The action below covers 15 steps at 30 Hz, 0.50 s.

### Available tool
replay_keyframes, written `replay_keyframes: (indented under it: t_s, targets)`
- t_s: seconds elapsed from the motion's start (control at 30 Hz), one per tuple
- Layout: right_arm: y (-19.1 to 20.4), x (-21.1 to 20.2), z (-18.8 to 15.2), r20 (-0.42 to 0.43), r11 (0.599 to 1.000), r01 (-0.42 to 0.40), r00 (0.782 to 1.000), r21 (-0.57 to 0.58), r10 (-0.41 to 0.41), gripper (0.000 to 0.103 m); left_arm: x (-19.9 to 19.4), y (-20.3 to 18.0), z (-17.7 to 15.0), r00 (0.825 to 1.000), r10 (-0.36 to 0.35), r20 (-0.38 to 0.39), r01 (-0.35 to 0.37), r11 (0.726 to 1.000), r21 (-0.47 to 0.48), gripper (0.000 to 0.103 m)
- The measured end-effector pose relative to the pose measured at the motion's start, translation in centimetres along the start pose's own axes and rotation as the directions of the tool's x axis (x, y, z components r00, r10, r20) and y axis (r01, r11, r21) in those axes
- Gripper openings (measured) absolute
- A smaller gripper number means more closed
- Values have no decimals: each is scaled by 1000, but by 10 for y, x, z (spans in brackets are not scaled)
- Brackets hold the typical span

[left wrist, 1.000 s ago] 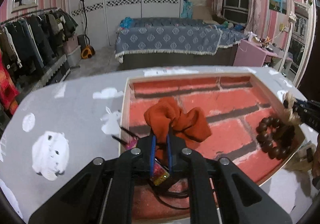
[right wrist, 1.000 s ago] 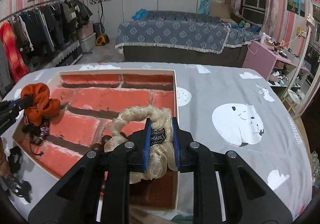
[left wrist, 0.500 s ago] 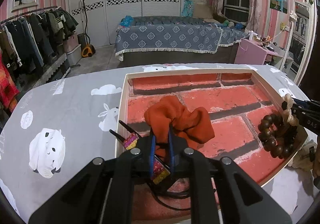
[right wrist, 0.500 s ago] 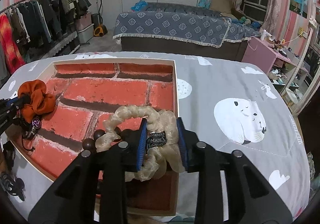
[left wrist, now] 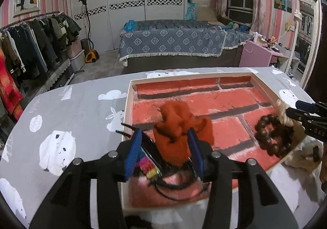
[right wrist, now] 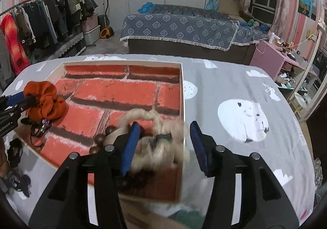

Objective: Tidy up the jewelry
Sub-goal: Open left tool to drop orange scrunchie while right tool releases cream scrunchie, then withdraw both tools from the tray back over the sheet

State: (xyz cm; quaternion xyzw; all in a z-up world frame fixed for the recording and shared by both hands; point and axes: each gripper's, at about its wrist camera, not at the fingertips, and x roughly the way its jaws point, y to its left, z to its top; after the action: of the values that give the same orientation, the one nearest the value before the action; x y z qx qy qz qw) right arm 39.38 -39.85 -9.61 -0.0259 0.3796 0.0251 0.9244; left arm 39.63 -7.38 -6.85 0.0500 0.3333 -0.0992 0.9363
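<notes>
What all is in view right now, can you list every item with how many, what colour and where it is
Tray: one, white rim, red brick-print floor, on the table.
Tablecloth: one, grey with white animal prints, under the tray.
Orange scrunchie: one, in the tray's left part, between the left fingers.
Cream scrunchie: one, blurred, at the tray's right edge, between the right fingers.
Bead bracelet: one, dark brown, in the tray's right part.
Hair clip: one, multicoloured, by the orange scrunchie.
Black cords: count unclear, near tray edge.
Bed: one, blue patterned cover, behind.
Clothes rack: one, dark garments, left.
Left gripper: black, blue pads, open.
Right gripper: black, blue pads, open.
</notes>
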Motion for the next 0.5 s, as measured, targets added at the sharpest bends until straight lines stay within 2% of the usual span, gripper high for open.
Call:
replay_keyframes:
  t_s: [0.27, 0.5]
  targets:
    - [3, -47, -15, 38, 1000, -18, 999, 10, 17, 52, -51, -6, -24, 1000, -14, 10, 14, 1000, -7, 46]
    - [-4, -128, -54, 136, 998, -26, 991, 49, 19, 53, -123, 12, -50, 998, 25, 57, -21, 997, -75, 46]
